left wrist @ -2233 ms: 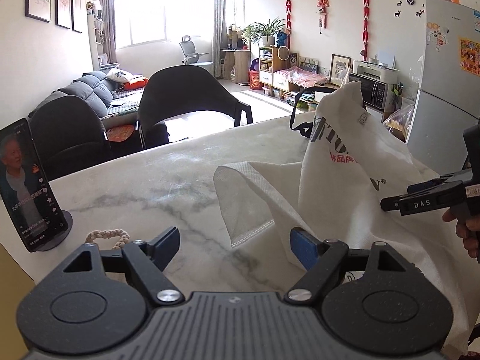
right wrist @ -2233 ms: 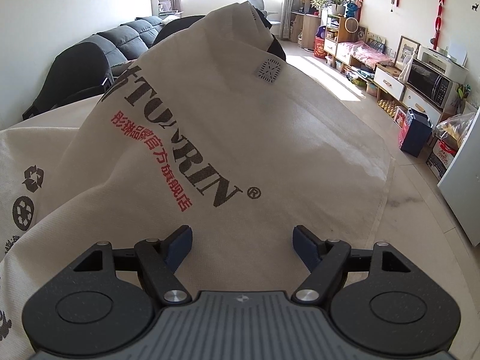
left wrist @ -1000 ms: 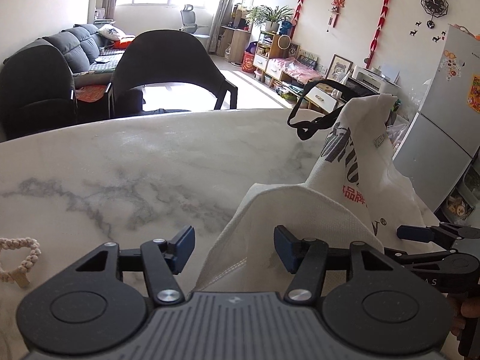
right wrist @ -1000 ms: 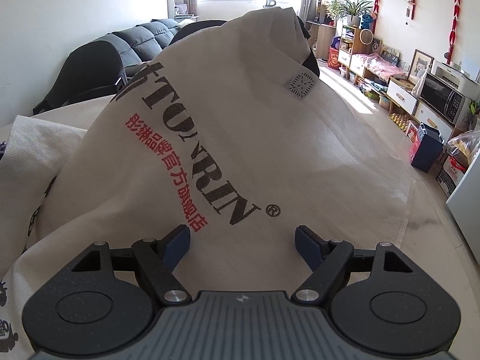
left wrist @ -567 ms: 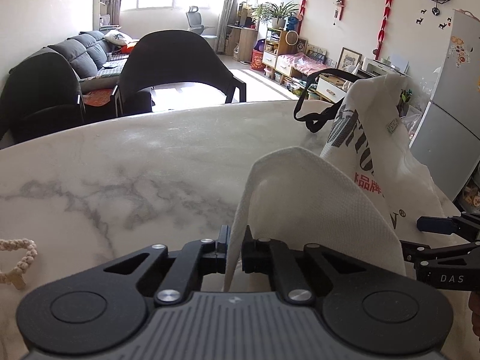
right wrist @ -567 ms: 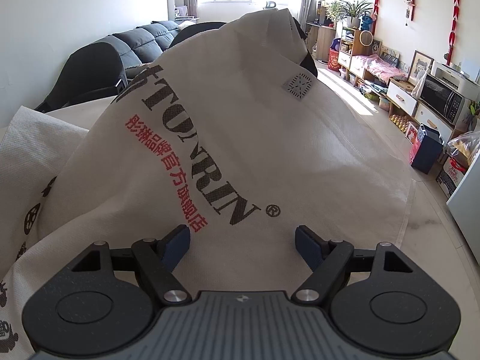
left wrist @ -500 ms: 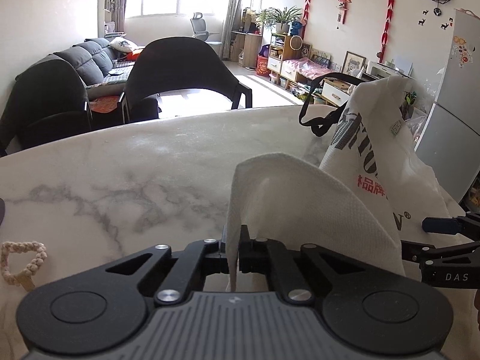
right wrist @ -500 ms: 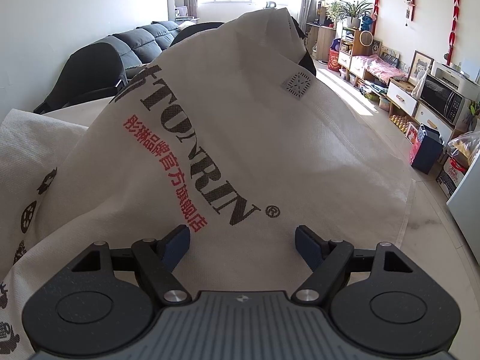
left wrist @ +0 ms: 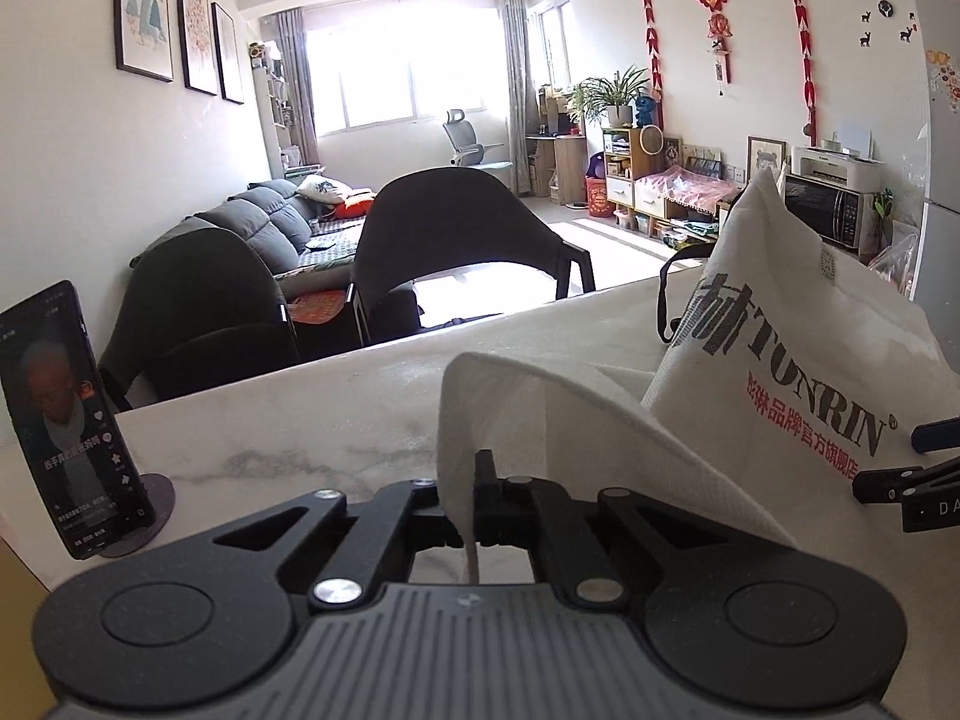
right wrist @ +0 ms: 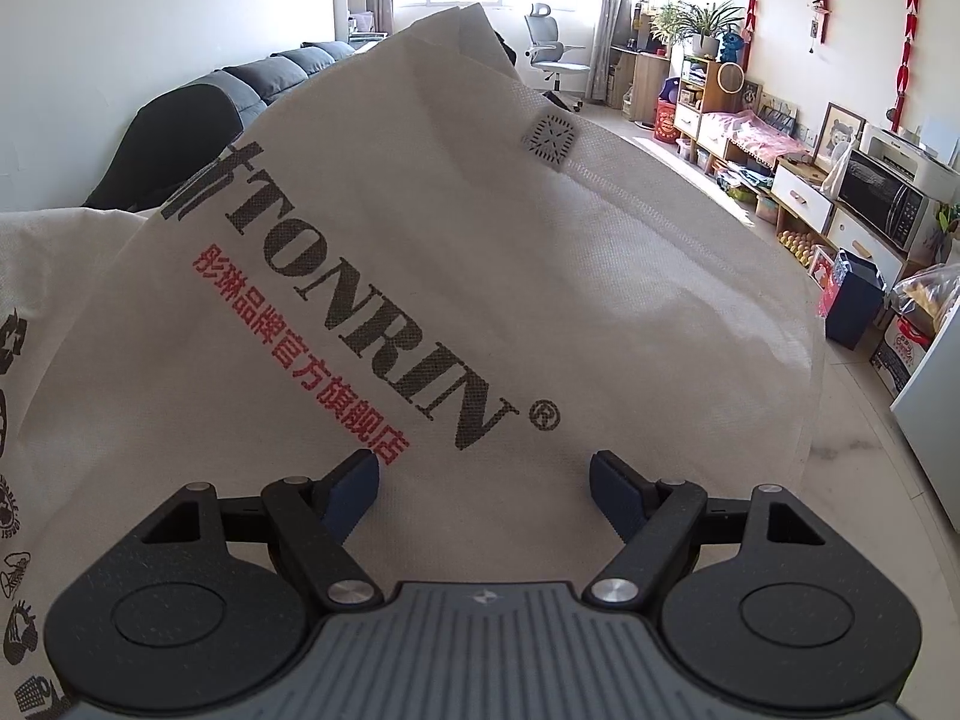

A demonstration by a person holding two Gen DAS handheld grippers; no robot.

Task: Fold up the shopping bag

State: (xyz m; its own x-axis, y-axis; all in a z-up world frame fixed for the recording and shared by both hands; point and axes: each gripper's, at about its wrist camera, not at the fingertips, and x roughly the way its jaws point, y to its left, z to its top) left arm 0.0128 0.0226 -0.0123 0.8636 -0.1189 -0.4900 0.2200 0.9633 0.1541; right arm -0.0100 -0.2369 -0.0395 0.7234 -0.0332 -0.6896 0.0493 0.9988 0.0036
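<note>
Left gripper (left wrist: 468, 501): matte black speckled housing, ribbed grey centre plate, two round side discs, silver pivot screws on black linkage arms. Right gripper (right wrist: 485, 483): the same build, with dark blue pads (right wrist: 612, 489) on its fingers.

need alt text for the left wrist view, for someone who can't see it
The left gripper is shut on a raised corner of a white shopping bag lying on a marble table. The right gripper pokes in at the right edge, and a phone stands on a stand at left.
</note>
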